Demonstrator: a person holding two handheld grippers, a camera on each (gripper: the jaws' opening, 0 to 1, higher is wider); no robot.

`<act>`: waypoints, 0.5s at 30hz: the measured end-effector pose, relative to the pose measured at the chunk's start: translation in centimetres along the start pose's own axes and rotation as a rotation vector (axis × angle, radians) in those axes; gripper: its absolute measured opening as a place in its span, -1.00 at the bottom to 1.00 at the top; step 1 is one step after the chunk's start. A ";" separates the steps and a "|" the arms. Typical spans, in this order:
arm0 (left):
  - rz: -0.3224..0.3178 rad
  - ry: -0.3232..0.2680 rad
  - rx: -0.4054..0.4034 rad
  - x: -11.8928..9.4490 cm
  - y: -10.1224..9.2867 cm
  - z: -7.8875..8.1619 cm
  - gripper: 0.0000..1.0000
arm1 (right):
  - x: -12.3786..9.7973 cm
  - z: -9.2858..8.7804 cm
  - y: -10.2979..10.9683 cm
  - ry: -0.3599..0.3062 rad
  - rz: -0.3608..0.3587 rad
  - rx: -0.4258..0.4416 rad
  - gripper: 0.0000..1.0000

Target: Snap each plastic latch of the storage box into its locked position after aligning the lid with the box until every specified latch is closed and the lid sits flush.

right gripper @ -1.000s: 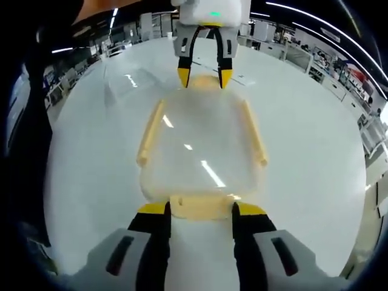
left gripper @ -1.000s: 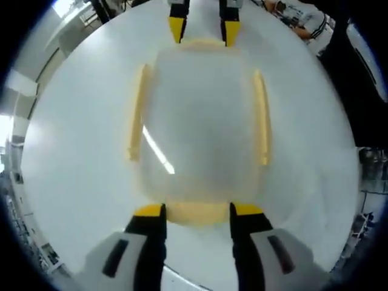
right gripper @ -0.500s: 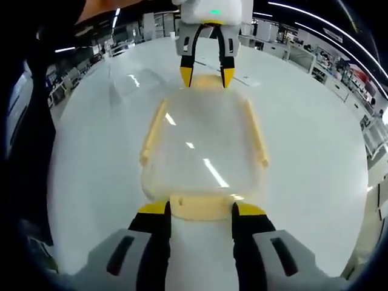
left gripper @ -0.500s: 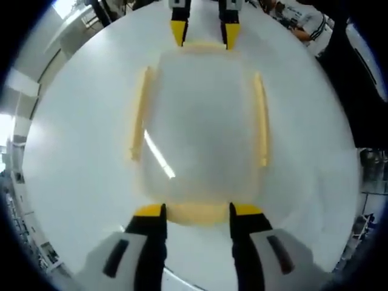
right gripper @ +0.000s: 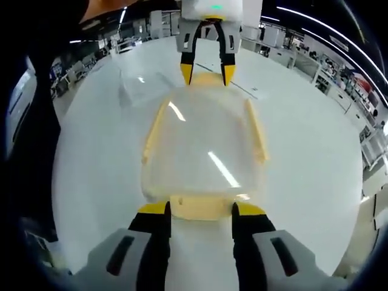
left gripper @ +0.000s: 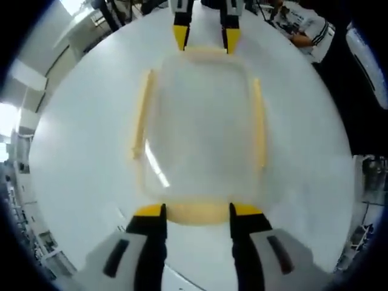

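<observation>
A translucent storage box (left gripper: 200, 127) with its lid on lies on the white table, seen also in the right gripper view (right gripper: 203, 145). Long yellow latches run along its two sides (left gripper: 141, 115) (left gripper: 260, 127). My left gripper (left gripper: 197, 212) is open, its jaws on either side of the near end latch (left gripper: 197, 214). My right gripper (right gripper: 201, 209) is open and straddles the opposite end latch (right gripper: 200, 206). Each gripper shows at the far end of the other's view: the right gripper (left gripper: 203, 37) and the left gripper (right gripper: 206, 71).
The white table (left gripper: 79, 157) spreads wide around the box (right gripper: 309, 157). A person in a striped top (left gripper: 303, 24) sits beyond the far edge. A dark-clothed body (right gripper: 30, 133) stands along the left. Workbenches and shelves fill the room behind.
Both views have tilted and drawn back slightly, so the box looks a little smaller. The grippers keep their places at the two end latches.
</observation>
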State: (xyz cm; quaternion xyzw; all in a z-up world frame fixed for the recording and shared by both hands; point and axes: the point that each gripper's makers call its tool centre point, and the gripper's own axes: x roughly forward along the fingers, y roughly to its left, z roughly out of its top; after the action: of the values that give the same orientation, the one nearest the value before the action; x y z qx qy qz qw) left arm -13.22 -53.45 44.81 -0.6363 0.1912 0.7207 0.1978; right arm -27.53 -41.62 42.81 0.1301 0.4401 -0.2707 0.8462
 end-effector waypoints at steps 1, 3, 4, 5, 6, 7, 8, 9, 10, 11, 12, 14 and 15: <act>0.004 -0.001 -0.002 -0.2 -0.3 -0.2 -0.20 | -0.1 0.3 0.2 0.000 0.000 -0.005 -0.21; 0.008 -0.004 -0.011 -0.6 -0.7 -0.4 -0.20 | -0.3 0.7 0.7 0.005 0.002 -0.021 -0.21; 0.011 -0.002 -0.018 -0.8 -1.0 -0.5 -0.20 | -0.3 0.8 0.8 0.005 0.002 -0.026 -0.21; 0.016 -0.001 -0.021 -1.1 -1.2 -0.7 -0.20 | -0.5 1.1 1.0 0.007 0.001 -0.034 -0.21; 0.020 -0.001 -0.023 -1.3 -1.4 -0.8 -0.20 | -0.6 1.4 1.2 0.008 0.001 -0.042 -0.21; 0.024 0.000 -0.026 -1.5 -1.6 -1.0 -0.20 | -0.7 1.7 1.3 0.009 0.001 -0.049 -0.21; 0.034 -0.002 -0.034 -2.1 -1.8 -1.3 -0.20 | -0.8 2.0 1.4 0.010 -0.002 -0.055 -0.21; 0.037 -0.001 -0.039 -2.5 -2.0 -1.4 -0.20 | -1.0 2.4 1.5 0.008 -0.002 -0.061 -0.21; 0.039 0.000 -0.043 -2.9 -2.2 -1.6 -0.20 | -1.1 2.6 1.6 0.007 -0.001 -0.063 -0.21; 0.043 -0.001 -0.045 -3.1 -2.3 -1.7 -0.20 | -1.2 2.9 1.8 0.004 0.000 -0.066 -0.21; 0.049 -0.001 -0.053 -3.5 -2.4 -1.9 -0.20 | -1.4 3.4 1.8 0.003 -0.007 -0.078 -0.21; 0.059 0.000 -0.061 -3.9 -2.7 -2.2 -0.20 | -1.6 3.9 2.0 0.005 -0.010 -0.086 -0.21; 0.062 0.004 -0.065 -4.1 -2.9 -2.4 -0.20 | -1.7 4.2 2.2 0.005 -0.010 -0.089 -0.21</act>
State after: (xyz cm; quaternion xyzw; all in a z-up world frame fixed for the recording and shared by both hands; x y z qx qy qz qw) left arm -9.19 -52.37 48.54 -0.6377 0.1878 0.7309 0.1545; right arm -24.24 -41.19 46.57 0.0909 0.4547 -0.2546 0.8486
